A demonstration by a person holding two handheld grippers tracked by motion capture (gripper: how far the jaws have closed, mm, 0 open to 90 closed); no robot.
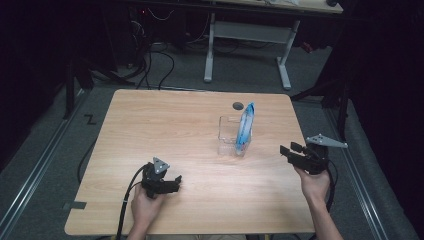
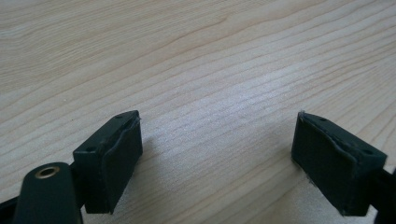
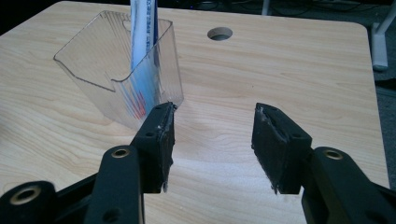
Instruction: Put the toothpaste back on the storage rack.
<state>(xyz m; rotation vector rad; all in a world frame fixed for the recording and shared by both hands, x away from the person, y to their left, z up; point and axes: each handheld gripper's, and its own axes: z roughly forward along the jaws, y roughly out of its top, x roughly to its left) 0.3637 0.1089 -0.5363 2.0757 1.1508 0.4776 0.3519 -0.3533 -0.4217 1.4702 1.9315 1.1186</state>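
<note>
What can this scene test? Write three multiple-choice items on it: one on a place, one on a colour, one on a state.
1. Where does the clear container stand?
A. On the floor
B. On the wooden table, just this side of its round hole
C. In the left gripper

2. What colours is the tube in the container?
A. Blue and white
B. Green
C. Black

3. How does the right gripper stand?
A. Shut on the tube
B. Shut on the container
C. Open, with nothing between the jaws

Key: 1 B, the high view shows the container on the tabletop near the hole. 2 A, the tube's blue and white body shows in the high view and the right gripper view. 3 C, bare tabletop shows between the jaws in the right gripper view.
</note>
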